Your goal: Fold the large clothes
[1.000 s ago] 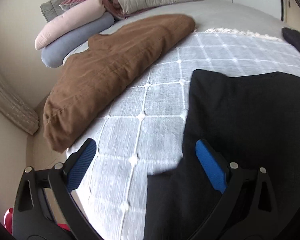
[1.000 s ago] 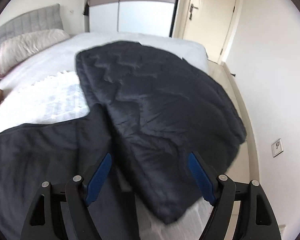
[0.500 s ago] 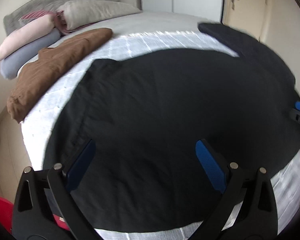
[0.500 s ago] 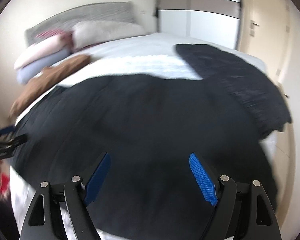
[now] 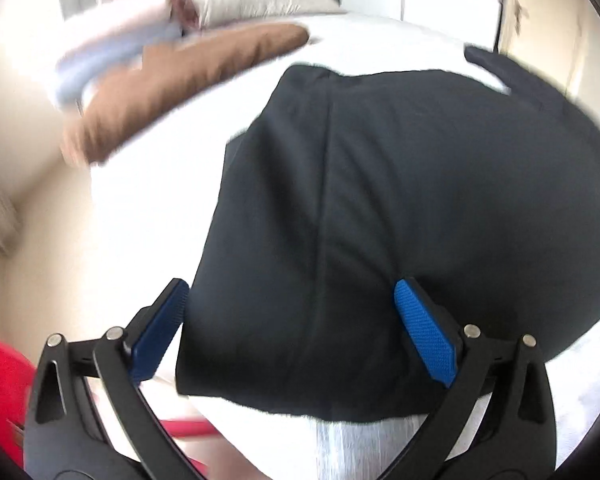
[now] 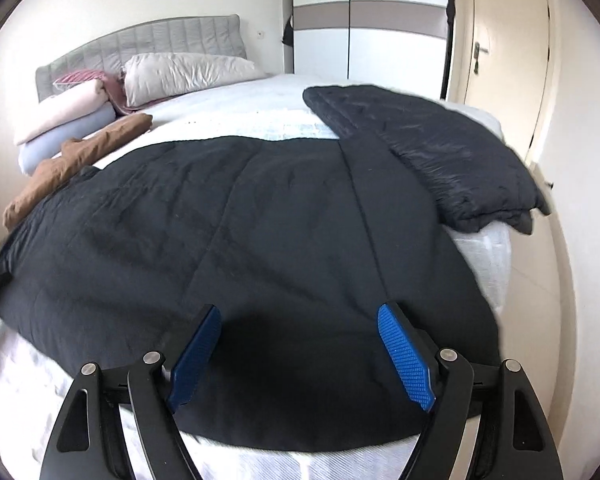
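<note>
A large black garment (image 6: 236,224) lies spread flat across the near part of the bed; it also shows in the left wrist view (image 5: 400,208). My right gripper (image 6: 300,340) is open and empty, above the garment's near edge. My left gripper (image 5: 288,320) is open and empty, over the garment's near left corner. A second dark quilted piece (image 6: 428,148) lies folded at the bed's right side, partly over the black garment.
A folded brown garment (image 6: 72,160) lies along the bed's left side, also in the left wrist view (image 5: 188,80). Pillows and rolled bedding (image 6: 112,92) sit at the grey headboard. A red object (image 5: 0,380) stands by the bed's left corner. A door (image 6: 504,52) is at right.
Both grippers have swung to face the bed from its foot and stay open. The left view has tipped down and left, and now shows the garment's left corner; it is blurred.
</note>
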